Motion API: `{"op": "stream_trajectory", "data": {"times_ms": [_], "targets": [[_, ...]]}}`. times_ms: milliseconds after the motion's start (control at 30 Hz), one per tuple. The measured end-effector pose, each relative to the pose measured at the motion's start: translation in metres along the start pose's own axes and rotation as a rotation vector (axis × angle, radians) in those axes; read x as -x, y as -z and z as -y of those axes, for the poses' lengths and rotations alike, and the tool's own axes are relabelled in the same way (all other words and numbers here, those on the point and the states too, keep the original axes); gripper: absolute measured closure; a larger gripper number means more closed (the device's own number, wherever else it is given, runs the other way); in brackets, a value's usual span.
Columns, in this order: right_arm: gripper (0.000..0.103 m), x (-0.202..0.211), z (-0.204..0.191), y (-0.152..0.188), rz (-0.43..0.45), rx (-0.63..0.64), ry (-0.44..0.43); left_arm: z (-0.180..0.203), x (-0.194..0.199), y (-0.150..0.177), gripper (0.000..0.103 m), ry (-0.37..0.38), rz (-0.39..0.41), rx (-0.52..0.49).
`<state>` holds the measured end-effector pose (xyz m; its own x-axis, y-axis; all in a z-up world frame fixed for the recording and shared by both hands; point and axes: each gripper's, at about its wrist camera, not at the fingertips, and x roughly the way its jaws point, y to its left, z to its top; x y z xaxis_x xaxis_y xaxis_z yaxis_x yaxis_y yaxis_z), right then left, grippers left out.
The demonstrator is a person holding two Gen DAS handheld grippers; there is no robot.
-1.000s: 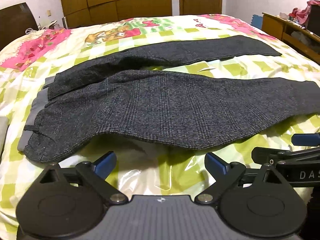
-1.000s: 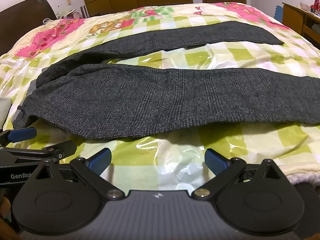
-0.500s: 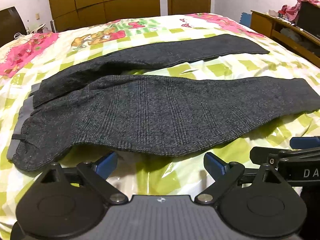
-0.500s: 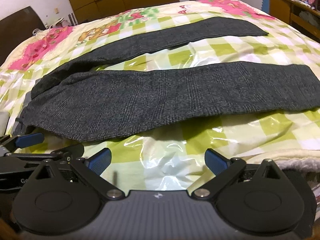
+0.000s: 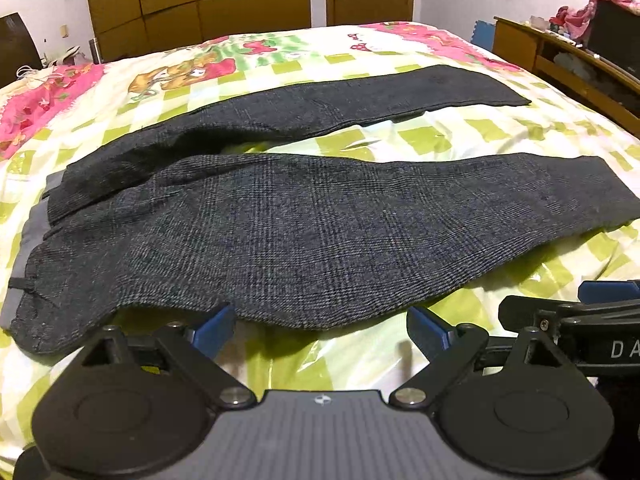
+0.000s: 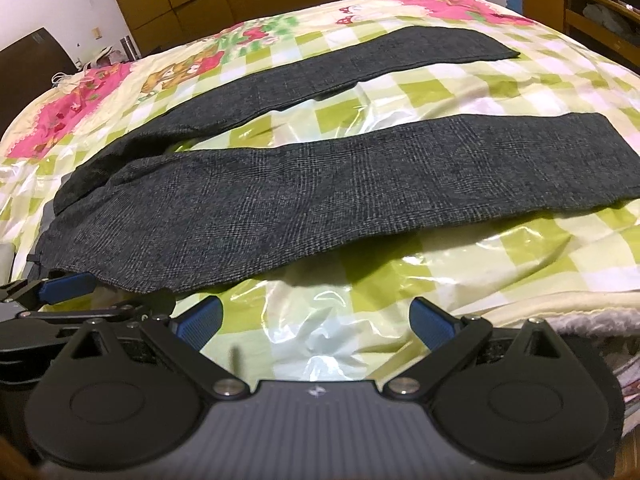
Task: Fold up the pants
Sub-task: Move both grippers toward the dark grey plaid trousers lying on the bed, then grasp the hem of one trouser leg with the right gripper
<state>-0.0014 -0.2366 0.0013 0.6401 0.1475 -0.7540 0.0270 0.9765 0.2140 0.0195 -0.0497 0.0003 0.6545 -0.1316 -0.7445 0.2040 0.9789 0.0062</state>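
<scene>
Left gripper point(image 5: 320, 330): jaws spread wide, nothing between them; it sits at the bottom centre of the left wrist view, its left blue pad point(image 5: 211, 330) right at the near hem of the pants, whether touching I cannot tell.
Right gripper point(image 6: 316, 322): also wide open and empty, low centre of the right wrist view, over shiny plastic sheeting point(image 6: 332, 312) with bare cover between pads and cloth.
Pants point(image 5: 304, 232): dark grey check trousers lying flat on the chequered bedspread point(image 5: 520, 128), filling the middle of both views.
Long axis: runs left to right across the frame; grey waistband point(image 5: 24, 256) at the left edge, near leg cuff point(image 5: 616, 196) at the right edge.
Legs: splayed apart in a narrow V, far leg point(image 5: 360, 100) angling to the upper right, a strip of bedspread between them.
Direction from grippers: straight ahead and slightly up-frame of both.
Nearer hand: the left, by my reading, close to the seat and thigh edge; the right faces mid-leg from farther back.
Likely next need: each pinching the near leg's front edge to carry it over the far leg.
</scene>
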Motion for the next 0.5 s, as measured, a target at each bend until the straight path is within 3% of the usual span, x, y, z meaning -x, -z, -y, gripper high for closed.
{"op": "stream_trajectory", "data": {"times_ms": [500], "targets": [[0.004, 0.009, 0.026, -0.014, 0.014, -0.019, 0.032, 0.028, -0.011, -0.020, 0.001, 0.039, 0.000, -0.038]]}}
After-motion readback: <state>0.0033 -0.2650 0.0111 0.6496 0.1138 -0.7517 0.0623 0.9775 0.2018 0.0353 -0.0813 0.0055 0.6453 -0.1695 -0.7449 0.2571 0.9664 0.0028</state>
